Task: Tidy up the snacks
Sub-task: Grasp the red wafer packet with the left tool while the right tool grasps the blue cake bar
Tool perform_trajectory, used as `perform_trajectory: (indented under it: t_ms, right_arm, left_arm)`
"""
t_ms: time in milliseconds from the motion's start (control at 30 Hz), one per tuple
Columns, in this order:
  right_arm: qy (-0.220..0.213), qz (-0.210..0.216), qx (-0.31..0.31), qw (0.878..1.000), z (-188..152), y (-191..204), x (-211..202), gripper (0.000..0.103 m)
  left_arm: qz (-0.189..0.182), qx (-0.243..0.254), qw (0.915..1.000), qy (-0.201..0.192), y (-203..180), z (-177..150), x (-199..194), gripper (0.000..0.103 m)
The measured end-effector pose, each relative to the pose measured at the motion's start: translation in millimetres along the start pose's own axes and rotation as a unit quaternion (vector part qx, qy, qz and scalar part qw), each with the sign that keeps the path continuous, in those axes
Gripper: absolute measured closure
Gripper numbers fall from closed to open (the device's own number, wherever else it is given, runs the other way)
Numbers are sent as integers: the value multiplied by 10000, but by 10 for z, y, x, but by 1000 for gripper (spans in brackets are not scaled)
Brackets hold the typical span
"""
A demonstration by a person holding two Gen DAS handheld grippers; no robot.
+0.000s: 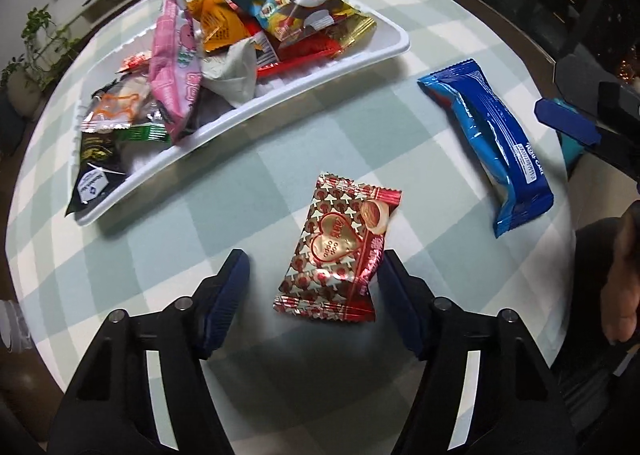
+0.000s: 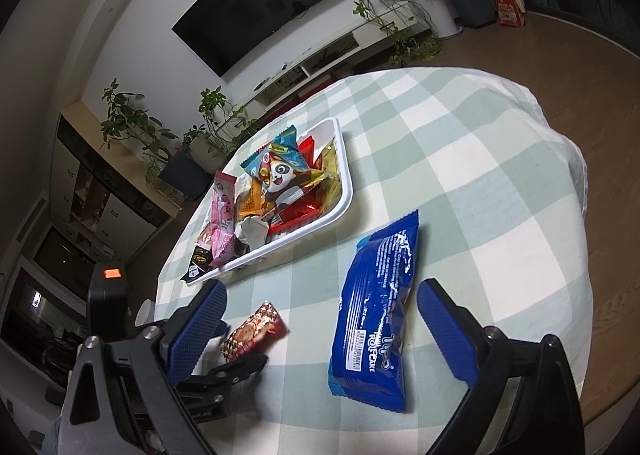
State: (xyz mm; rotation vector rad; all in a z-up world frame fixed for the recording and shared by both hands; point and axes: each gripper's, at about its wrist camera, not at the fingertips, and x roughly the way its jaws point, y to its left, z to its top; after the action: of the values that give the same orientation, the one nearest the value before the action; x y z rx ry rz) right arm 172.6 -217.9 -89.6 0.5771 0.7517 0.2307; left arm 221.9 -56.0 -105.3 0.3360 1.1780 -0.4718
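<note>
Left wrist: two loose snack packets (image 1: 336, 251), one tray (image 1: 396, 51).

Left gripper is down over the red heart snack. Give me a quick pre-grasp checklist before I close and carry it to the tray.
1. Red heart snack sits between the left gripper fingers: ok.
2. Pads pressing on it: not ok; the left-hand pad stands clear, and the other pad only reaches the wrapper's edge.
3. Snack lies flat on the checked tablecloth, nothing on top: ok.
4. White tray has room: cannot tell; it is piled with packets.
5. Blue roll cake pack lies apart from the red snack: ok.
6. Right gripper open and holding nothing, straddling the blue pack: ok.
</note>
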Motion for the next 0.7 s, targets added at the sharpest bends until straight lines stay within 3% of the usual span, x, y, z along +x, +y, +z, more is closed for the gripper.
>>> perform_trajectory:
  t_ms: [233,367,467,700]
  right_arm:
    - [79,23,-6,10000,-8,2,23,5]
    - [84,22,-11,10000,-10,6,25,5]
    - [91,13,-77,9999,-15,25,28,9]
    - [102,-47,-277,9996,-27,84,43,24]
  left_arm:
    - [6,226,9997,91,-83,117,39,65]
    - [-14,218,9997,57,-74,155,46,70]
    - [12,138,9999,-51,-35,122,7,82]
    - [-98,-120,9991,-387,52,-31,-75,89]
